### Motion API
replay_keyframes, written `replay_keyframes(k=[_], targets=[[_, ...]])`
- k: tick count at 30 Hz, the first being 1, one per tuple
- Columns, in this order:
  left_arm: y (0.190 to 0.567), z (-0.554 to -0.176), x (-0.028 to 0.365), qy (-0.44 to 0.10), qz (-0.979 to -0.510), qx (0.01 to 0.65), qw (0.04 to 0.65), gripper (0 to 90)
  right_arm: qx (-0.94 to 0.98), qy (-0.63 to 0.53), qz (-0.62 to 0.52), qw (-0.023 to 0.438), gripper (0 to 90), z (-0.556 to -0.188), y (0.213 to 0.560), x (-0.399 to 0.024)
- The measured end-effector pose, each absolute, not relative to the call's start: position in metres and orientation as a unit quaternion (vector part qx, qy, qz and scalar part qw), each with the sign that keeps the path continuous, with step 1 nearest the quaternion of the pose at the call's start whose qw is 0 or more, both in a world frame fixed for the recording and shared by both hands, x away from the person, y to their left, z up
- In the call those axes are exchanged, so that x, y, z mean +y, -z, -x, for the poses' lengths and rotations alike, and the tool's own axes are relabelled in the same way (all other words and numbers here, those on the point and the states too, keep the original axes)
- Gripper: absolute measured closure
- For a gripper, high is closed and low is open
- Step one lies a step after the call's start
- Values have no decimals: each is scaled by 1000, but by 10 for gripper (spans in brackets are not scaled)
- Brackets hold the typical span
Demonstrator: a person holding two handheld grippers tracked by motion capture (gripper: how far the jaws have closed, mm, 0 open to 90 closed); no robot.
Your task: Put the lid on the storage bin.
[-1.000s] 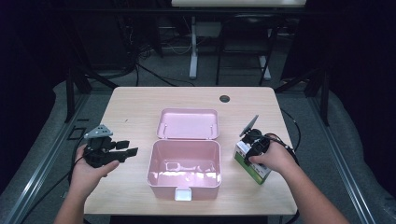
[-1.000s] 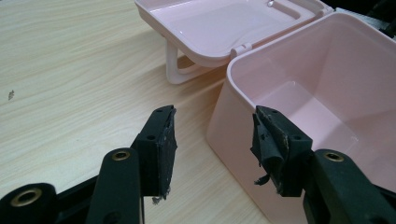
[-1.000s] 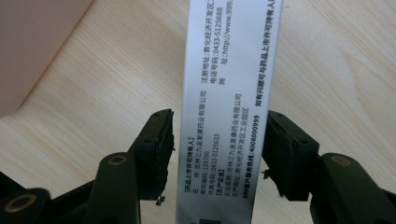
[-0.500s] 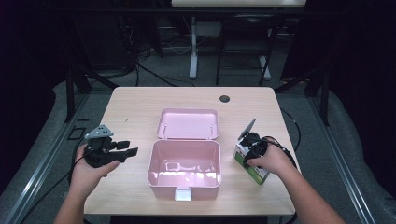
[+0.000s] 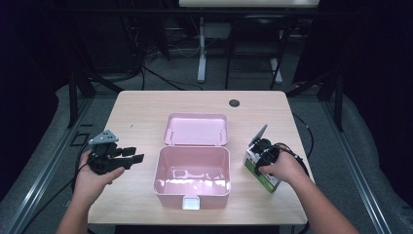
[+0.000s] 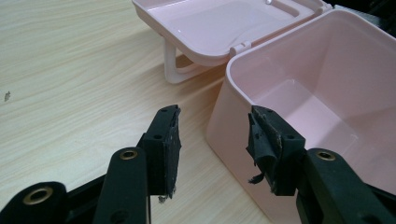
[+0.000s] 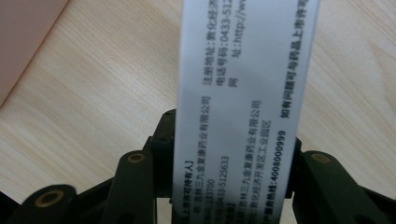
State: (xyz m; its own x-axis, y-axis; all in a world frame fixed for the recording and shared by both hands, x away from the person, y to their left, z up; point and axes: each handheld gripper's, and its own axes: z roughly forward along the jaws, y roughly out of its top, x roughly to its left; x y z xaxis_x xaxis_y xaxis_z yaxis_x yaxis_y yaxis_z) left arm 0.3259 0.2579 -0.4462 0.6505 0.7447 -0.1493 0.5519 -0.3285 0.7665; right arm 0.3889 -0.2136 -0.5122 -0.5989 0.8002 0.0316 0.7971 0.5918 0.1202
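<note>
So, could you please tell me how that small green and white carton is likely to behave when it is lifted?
The carton looks like thin printed card, so probably light and crushable. Its smooth face could slip. The right hand-held gripper has just been closing around it, and seems to touch its narrow sides.

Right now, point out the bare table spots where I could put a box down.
Free: the strip between the open lid and the table's far edge, short of the round cap, and the near left corner. Crowded: the right side, where the right gripper closes around the green and white box.
</note>
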Motion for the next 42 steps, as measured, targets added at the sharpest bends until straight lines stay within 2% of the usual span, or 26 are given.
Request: replay_keyframes(k=[42], targets=[[447,-325,258,-114,-809,402,413,539,895,-40,-444,5,600,-393,522,-212]])
